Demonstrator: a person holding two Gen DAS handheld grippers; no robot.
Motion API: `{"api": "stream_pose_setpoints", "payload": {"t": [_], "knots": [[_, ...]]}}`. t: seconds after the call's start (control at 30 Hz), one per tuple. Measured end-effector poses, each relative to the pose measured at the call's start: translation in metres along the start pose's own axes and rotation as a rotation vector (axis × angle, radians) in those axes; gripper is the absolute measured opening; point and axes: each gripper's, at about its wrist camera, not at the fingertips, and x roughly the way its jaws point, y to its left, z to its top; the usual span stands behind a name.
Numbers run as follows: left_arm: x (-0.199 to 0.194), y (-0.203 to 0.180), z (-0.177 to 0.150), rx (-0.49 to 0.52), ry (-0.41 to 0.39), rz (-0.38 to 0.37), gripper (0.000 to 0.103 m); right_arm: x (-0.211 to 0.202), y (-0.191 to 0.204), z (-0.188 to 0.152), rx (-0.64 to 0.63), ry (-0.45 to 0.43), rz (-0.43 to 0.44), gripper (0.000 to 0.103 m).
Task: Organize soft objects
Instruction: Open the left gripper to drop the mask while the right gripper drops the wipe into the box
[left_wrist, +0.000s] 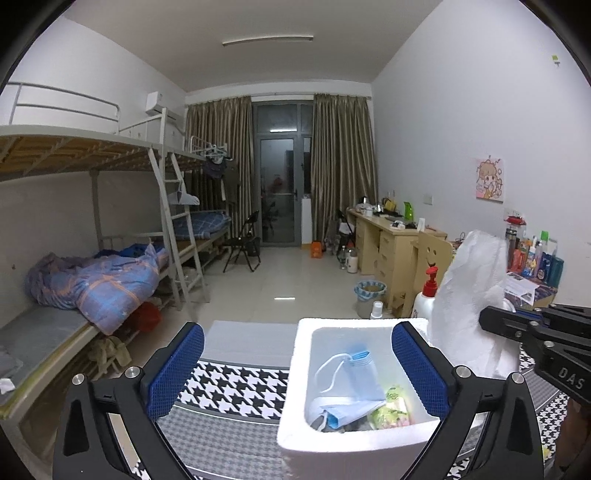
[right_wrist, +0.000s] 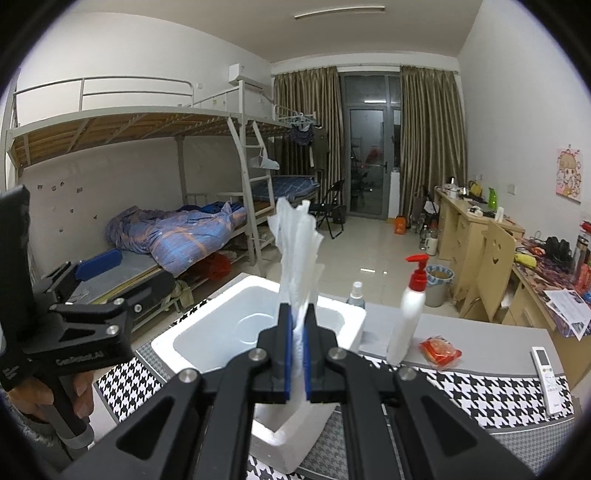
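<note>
A white foam box (left_wrist: 295, 373) stands on the houndstooth-covered table (left_wrist: 236, 384). Inside lie blue face masks (left_wrist: 354, 384) and a green packet (left_wrist: 395, 406). My left gripper (left_wrist: 297, 365) is open, its blue pads straddling the box's left wall, holding nothing. My right gripper (right_wrist: 297, 347) is shut on a white tissue (right_wrist: 297, 254) that stands upright above the box (right_wrist: 207, 339). In the left wrist view the tissue (left_wrist: 469, 295) hangs at the box's right side. In the right wrist view the left gripper (right_wrist: 99, 280) is at the left of the box.
A white pump bottle with red top (right_wrist: 410, 310), a small spray bottle (right_wrist: 356, 293), a red snack packet (right_wrist: 439, 350) and a white remote (right_wrist: 546, 373) sit on the table right of the box. Bunk beds (left_wrist: 85, 273) stand left; desks (left_wrist: 388, 236) and a chair stand right.
</note>
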Motion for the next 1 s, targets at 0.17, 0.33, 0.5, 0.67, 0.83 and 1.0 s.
{"api": "stream_pose_setpoints", "payload": {"t": [0.17,0.33,0.5,0.67,0.83,1.0], "knots": [[-0.003,0.005,-0.003,-0.008,-0.001,0.006,0.102,0.010,0.005,0.001,-0.004,0.023,0.011,0.007],[-0.002,0.011,-0.005,-0.017,-0.001,0.017,0.102,0.018,0.006,0.001,0.003,0.043,0.028,0.007],[-0.002,0.016,-0.007,-0.025,0.000,0.024,0.102,0.027,0.009,-0.001,0.012,0.071,0.038,0.007],[-0.002,0.020,-0.009,-0.034,-0.002,0.026,0.102,0.038,0.011,-0.001,0.021,0.099,0.056,0.008],[-0.001,0.022,-0.011,-0.045,0.001,0.029,0.102,0.054,0.012,-0.004,0.021,0.141,0.079,0.035],[0.003,0.028,-0.011,-0.056,0.004,0.034,0.102,0.056,0.012,-0.010,0.036,0.159,0.077,0.048]]}}
